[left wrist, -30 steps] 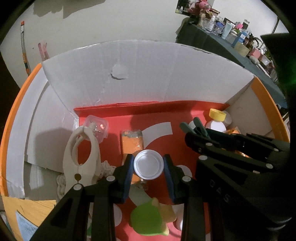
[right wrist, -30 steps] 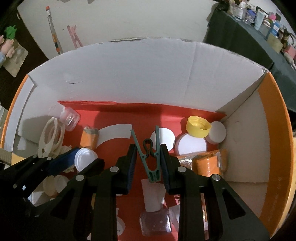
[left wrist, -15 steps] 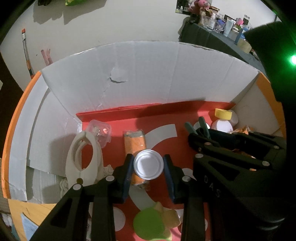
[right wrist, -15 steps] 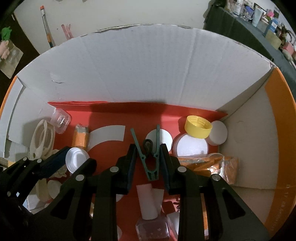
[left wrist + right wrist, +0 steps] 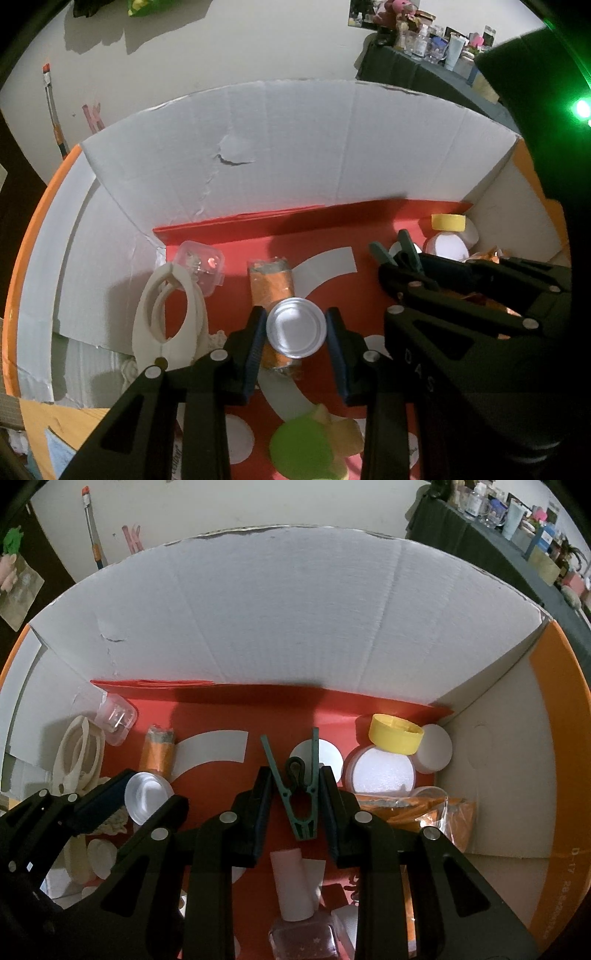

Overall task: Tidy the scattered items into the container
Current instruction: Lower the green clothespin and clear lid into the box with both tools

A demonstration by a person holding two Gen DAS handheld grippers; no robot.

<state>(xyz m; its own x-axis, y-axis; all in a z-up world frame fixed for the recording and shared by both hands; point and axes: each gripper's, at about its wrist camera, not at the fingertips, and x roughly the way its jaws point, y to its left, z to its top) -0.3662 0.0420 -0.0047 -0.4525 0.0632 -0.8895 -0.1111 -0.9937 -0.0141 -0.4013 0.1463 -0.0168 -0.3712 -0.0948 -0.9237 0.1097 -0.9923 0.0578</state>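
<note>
both claws hang over the box point(image 5: 280, 620), pointing steeply down into it. left claw point(image 5: 296, 328) is clamped on a clear round lid point(image 5: 296, 328), held above the red floor point(image 5: 332, 236) over an orange packet point(image 5: 271, 286). right claw point(image 5: 294, 797) is pressed together on a green peg point(image 5: 295, 782), whose two arms fan out toward 12 o'clock.

inside the box, seen from the right wrist: a yellow cap point(image 5: 396, 734) at 2 o'clock sits on a white disc point(image 5: 382, 771), with a white tub point(image 5: 436, 748) just beside it in the corner. an orange wrapper point(image 5: 424, 806) lies at 3 o'clock. a pink polish bottle point(image 5: 299, 904) lies at 6 o'clock. at 9 to 10 o'clock are a cream clip point(image 5: 75, 760) and a clear case point(image 5: 116, 720) near the left wall. from the left wrist, a green toy point(image 5: 306, 446) lies at 6 o'clock.
</note>
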